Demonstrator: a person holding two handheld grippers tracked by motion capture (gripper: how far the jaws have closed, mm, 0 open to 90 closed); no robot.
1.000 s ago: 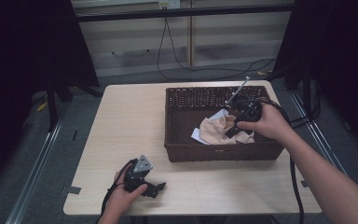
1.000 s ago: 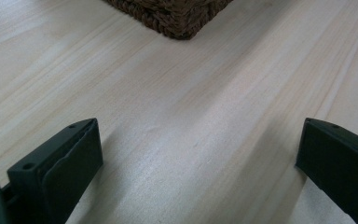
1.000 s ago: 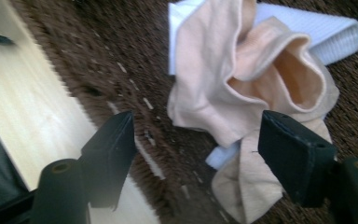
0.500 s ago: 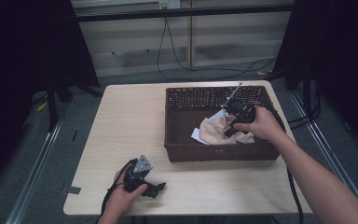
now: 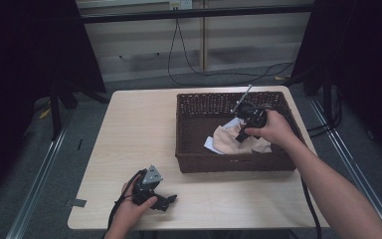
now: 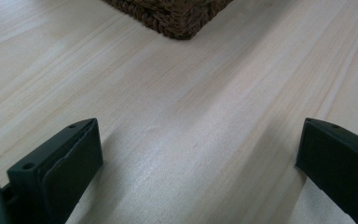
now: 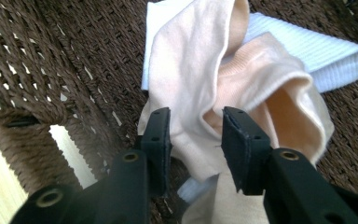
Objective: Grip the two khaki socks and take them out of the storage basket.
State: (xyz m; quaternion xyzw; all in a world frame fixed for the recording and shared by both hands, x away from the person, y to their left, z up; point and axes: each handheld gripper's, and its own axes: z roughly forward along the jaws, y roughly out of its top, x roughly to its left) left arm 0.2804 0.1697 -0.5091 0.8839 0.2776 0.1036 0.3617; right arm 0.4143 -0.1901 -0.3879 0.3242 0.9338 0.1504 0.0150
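While the right gripper (image 7: pixel 196 140) has its jaws narrowed around a fold of soft peach cloth (image 7: pixel 205 93), that cloth lies w/ a ribbed white one (image 7: pixel 326 51) in the woven brown basket (image 5: pixel 189 149). Left gripper (image 6: pixel 196 163) sits wide apart over pale wood-grain table (image 6: pixel 177 102).

The basket (image 5: pixel 229 162) is sitting on the right half of the worktop (image 5: pixel 129 129), toward the far edge. A cloth (image 5: pixel 229 142) is lying in the basket's near right part, with a towel (image 7: pixel 317 46) lying under and behind it. The right claw (image 5: pixel 239 137) is reaching down into the basket from the right, its jaws standing on either side of a fold of the cloth. The left claw (image 5: pixel 169 201) is resting on the worktop near the front edge, left of and before the basket's near left corner, well apart from it.
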